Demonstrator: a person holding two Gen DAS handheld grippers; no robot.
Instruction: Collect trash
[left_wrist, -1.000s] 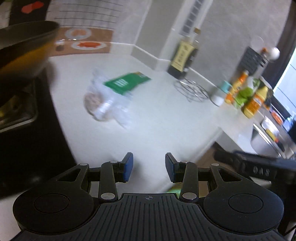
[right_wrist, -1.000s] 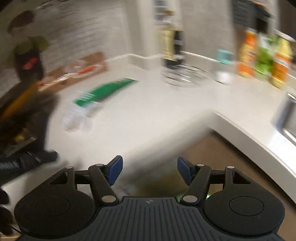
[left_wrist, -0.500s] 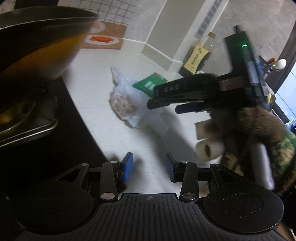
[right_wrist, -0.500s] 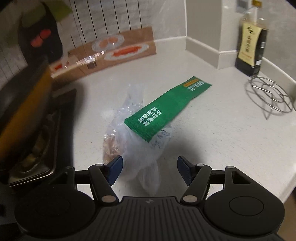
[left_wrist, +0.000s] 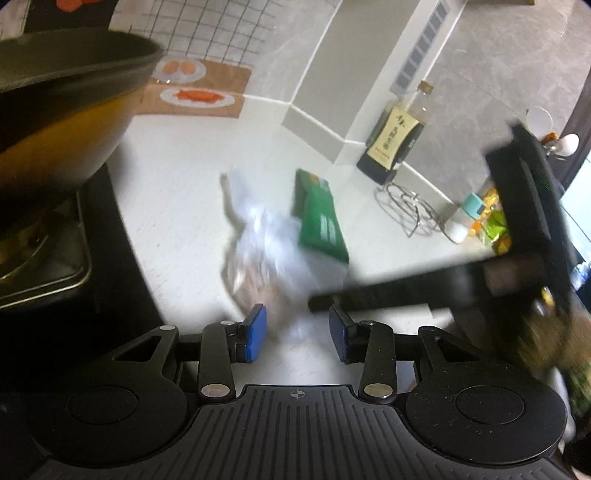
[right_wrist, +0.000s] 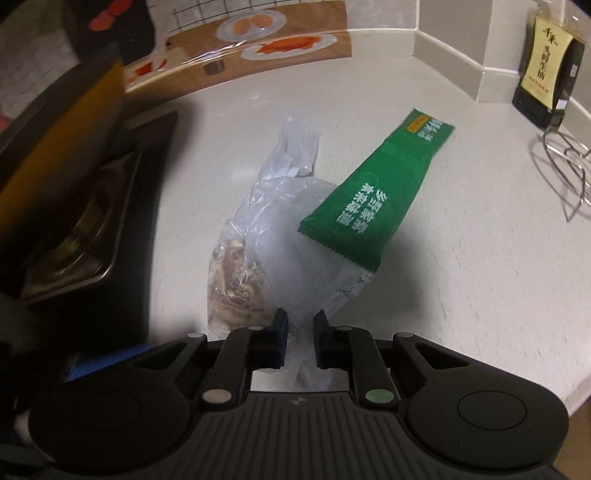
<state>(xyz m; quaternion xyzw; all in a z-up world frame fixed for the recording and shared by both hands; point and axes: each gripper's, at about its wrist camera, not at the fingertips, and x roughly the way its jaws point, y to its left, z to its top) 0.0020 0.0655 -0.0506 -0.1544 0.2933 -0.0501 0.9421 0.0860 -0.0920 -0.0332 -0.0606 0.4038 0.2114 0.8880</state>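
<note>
A crumpled clear plastic bag (right_wrist: 291, 236) with brown food scraps (right_wrist: 232, 273) lies on the white counter (right_wrist: 461, 295). A green snack wrapper (right_wrist: 373, 188) rests across its top. My right gripper (right_wrist: 300, 328) has its jaws closing on the bag's near end, with the plastic pinched between the pads. In the left wrist view the bag (left_wrist: 266, 251) and wrapper (left_wrist: 319, 221) look blurred. My left gripper (left_wrist: 297, 330) stands open just short of the bag, nothing gripped. The right gripper (left_wrist: 317, 302) reaches in from the right, close beside the left one's right finger.
A dark wok (left_wrist: 62, 122) sits on the black stove (left_wrist: 110, 277) at the left. A soy sauce bottle (left_wrist: 395, 144) and a wire trivet (left_wrist: 406, 206) stand at the back right, with small bottles (left_wrist: 461, 218) beyond. The counter's front edge (right_wrist: 576, 391) runs at the right.
The right gripper has come down over the bag and its jaws have narrowed onto the bag's near end. The left gripper has drawn closer to the bag and stays open.
</note>
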